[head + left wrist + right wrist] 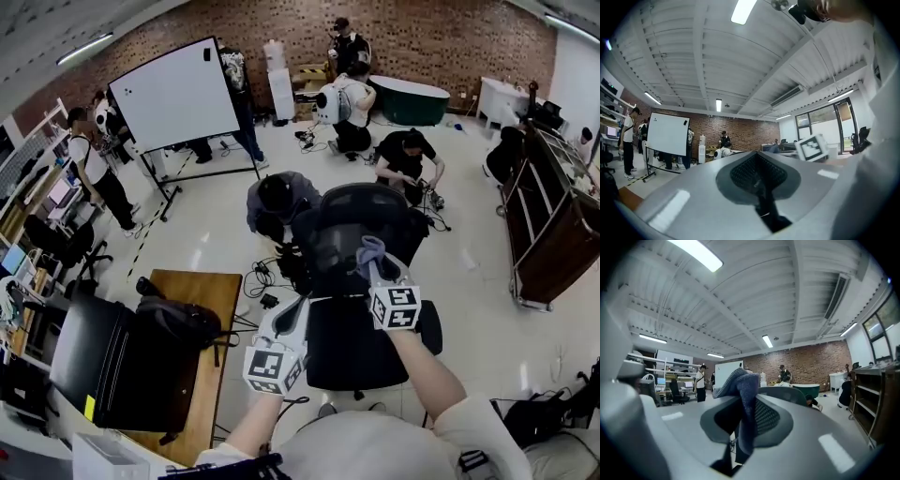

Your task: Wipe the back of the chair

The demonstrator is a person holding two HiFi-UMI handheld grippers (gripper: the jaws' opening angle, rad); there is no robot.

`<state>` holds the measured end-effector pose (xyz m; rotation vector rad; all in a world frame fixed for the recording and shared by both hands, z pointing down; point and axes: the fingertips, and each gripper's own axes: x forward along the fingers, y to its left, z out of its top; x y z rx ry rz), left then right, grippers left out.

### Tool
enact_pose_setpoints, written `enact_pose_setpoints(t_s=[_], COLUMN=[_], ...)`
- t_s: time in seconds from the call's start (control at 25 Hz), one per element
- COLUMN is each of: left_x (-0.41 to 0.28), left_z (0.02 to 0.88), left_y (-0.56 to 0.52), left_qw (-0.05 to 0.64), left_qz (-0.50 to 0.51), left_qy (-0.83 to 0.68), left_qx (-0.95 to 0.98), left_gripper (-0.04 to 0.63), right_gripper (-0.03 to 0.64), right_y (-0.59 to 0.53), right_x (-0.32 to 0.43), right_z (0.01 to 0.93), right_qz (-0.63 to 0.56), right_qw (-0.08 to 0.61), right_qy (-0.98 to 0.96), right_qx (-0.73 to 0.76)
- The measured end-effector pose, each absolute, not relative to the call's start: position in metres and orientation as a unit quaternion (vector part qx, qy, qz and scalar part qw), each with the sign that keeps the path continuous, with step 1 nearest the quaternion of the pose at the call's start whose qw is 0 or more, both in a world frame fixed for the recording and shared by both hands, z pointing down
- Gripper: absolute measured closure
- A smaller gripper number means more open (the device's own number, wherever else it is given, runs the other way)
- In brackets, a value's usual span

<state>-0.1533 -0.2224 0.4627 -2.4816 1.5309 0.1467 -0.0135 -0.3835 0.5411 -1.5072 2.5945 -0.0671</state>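
Observation:
A black office chair (361, 234) with a mesh back stands in front of me, its seat (352, 342) nearest. My right gripper (377, 270) is shut on a grey-blue cloth (369, 251), which is held at the front of the mesh back near its middle. In the right gripper view the cloth (743, 394) hangs between the jaws, with the chair back (783, 397) behind it. My left gripper (296, 307) hovers by the seat's left edge, jaws together with nothing in them. In the left gripper view, the left gripper (761, 190) faces the mesh (750, 171).
A person (279, 202) crouches just behind the chair, with cables (261, 279) on the floor. A wooden table (199, 292) at left carries a black bag (178, 323) and a black case (98, 361). A whiteboard (178, 92) stands at the back left and a wooden shelf cart (553, 230) at the right.

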Motion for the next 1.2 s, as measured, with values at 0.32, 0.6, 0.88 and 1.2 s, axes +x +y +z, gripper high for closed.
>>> enact_pose_setpoints(t_s=[0.32, 0.6, 0.88, 1.2], left_x=[-0.144, -0.172, -0.165, -0.135], left_z=[0.471, 0.477, 0.489, 0.494], left_y=[-0.211, -0.214, -0.25, -0.248], left_qw=[0.077, 0.048, 0.063, 0.076], left_qz=[0.03, 0.048, 0.047, 0.043], left_qy=[0.575, 0.61, 0.548, 0.473], left_qx=[-0.814, -0.79, -0.833, -0.877], left_gripper=[0.534, 0.534, 0.534, 0.534], right_gripper=[0.563, 0.563, 0.563, 0.563], right_y=[-0.602, -0.657, -0.645, -0.514], right_x=[-0.079, -0.038, 0.074, 0.019], right_z=[0.599, 0.602, 0.605, 0.405], right_qz=[-0.062, -0.094, -0.032, 0.602], right_qw=[-0.035, -0.044, -0.042, 0.046], right_qy=[0.874, 0.849, 0.785, 0.568], right_qx=[-0.48, -0.518, -0.618, -0.56])
